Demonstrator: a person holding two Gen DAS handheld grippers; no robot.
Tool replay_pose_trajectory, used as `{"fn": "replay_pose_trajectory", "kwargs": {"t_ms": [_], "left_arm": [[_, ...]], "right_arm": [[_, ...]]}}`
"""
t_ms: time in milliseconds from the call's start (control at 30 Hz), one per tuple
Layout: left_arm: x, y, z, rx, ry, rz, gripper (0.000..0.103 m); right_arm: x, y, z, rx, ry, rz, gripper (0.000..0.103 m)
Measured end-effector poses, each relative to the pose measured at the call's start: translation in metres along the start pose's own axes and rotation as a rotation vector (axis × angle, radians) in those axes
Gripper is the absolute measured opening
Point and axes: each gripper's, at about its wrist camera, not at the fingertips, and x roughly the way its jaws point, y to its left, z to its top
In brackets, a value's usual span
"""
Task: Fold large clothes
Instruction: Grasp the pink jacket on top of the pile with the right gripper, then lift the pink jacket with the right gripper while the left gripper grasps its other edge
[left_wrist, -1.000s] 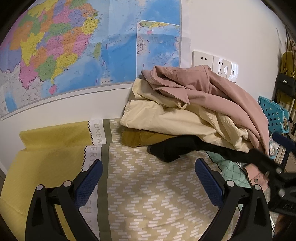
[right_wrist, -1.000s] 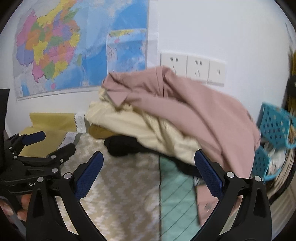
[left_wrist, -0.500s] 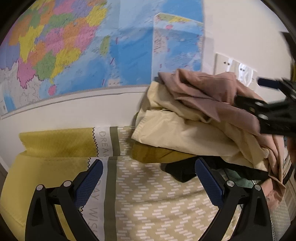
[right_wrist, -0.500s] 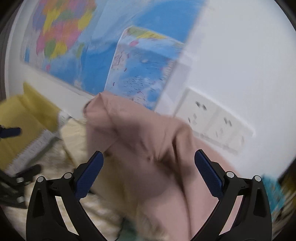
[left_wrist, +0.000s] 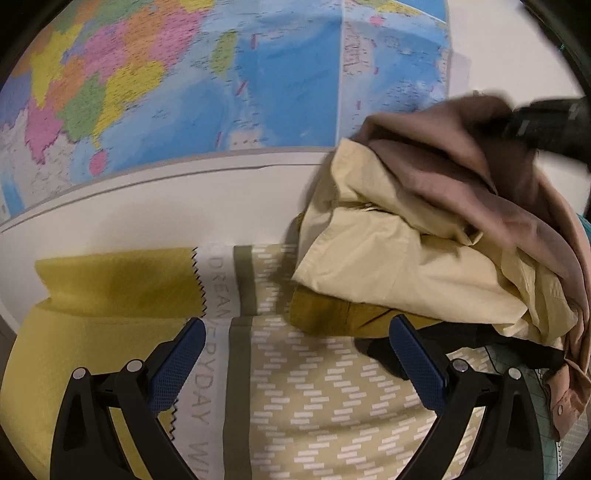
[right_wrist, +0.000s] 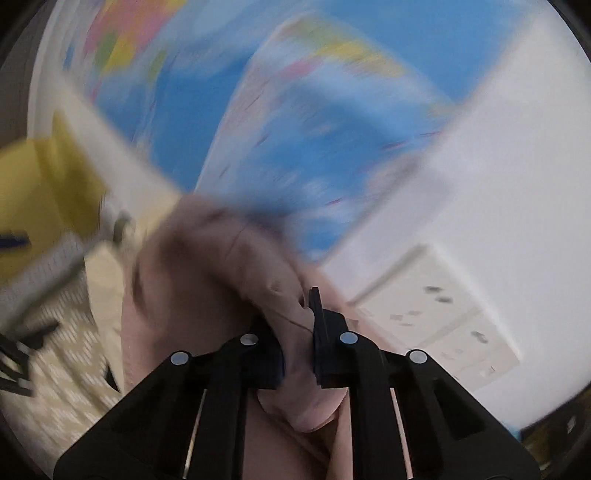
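Observation:
A pile of clothes lies on the bed against the wall: a pink garment (left_wrist: 480, 184) on top, a cream garment (left_wrist: 388, 266) under it, then a mustard one (left_wrist: 325, 314) and a black one (left_wrist: 461, 343). My right gripper (right_wrist: 299, 332) is shut on a fold of the pink garment (right_wrist: 221, 266) at the top of the pile; it shows as a dark blur in the left wrist view (left_wrist: 546, 122). My left gripper (left_wrist: 295, 354) is open and empty, above the patterned bedspread (left_wrist: 325, 406), left of the pile.
A large world map (left_wrist: 184, 81) covers the wall behind the bed. Wall sockets (right_wrist: 436, 314) sit right of the pile. A yellow pillow (left_wrist: 110, 288) lies at the left. A green checked sheet edge (left_wrist: 576, 439) shows at the far right.
My right gripper has swung up to the top of the pile and shut on the pink garment. My left gripper has drifted left and closer to the wall, still open.

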Motion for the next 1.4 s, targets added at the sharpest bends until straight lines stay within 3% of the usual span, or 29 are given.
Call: {"fn": "replay_pose_trajectory", "kwargs": {"t_ms": [200, 300, 367, 567, 700, 900, 933, 967, 1033, 1167, 1267, 1400], "left_arm": [[-0.001, -0.022, 0.014, 0.083, -0.069, -0.140, 0.096], [-0.005, -0.036, 0.023, 0.123, -0.126, -0.234, 0.096], [-0.008, -0.044, 0.029, 0.126, -0.142, -0.340, 0.096], [-0.018, -0.075, 0.044, 0.173, -0.204, -0.605, 0.096], [-0.018, -0.108, 0.060, 0.281, -0.297, -0.688, 0.096], [0.008, -0.135, 0.077, 0.307, -0.196, -0.935, 0.095], [0.009, -0.142, 0.077, 0.316, -0.199, -0.939, 0.080], [0.008, -0.147, 0.077, 0.323, -0.204, -0.951, 0.048], [0.005, -0.158, 0.077, 0.316, -0.195, -0.930, 0.012], [-0.031, -0.143, 0.080, 0.279, -0.291, -0.908, 0.007], [-0.075, -0.133, 0.089, 0.283, -0.369, -0.903, 0.007], [-0.163, -0.112, 0.100, 0.257, -0.504, -0.864, 0.007]], "right_arm": [[-0.104, -0.088, -0.005, 0.268, -0.173, 0.013, 0.011], [-0.148, -0.117, -0.015, 0.361, -0.222, -0.010, 0.011], [-0.174, -0.137, -0.017, 0.406, -0.257, -0.022, 0.011], [-0.223, -0.167, -0.038, 0.496, -0.337, -0.019, 0.011], [-0.244, -0.179, -0.046, 0.531, -0.372, 0.010, 0.011], [-0.251, -0.181, -0.059, 0.552, -0.385, 0.024, 0.011], [-0.252, -0.181, -0.062, 0.554, -0.381, 0.024, 0.011], [-0.253, -0.181, -0.065, 0.560, -0.380, 0.028, 0.011], [-0.256, -0.180, -0.072, 0.563, -0.376, 0.019, 0.010], [-0.276, -0.180, -0.084, 0.593, -0.396, 0.004, 0.010], [-0.314, -0.177, -0.090, 0.585, -0.450, -0.021, 0.010], [-0.384, -0.168, -0.086, 0.554, -0.556, -0.055, 0.010]]}}
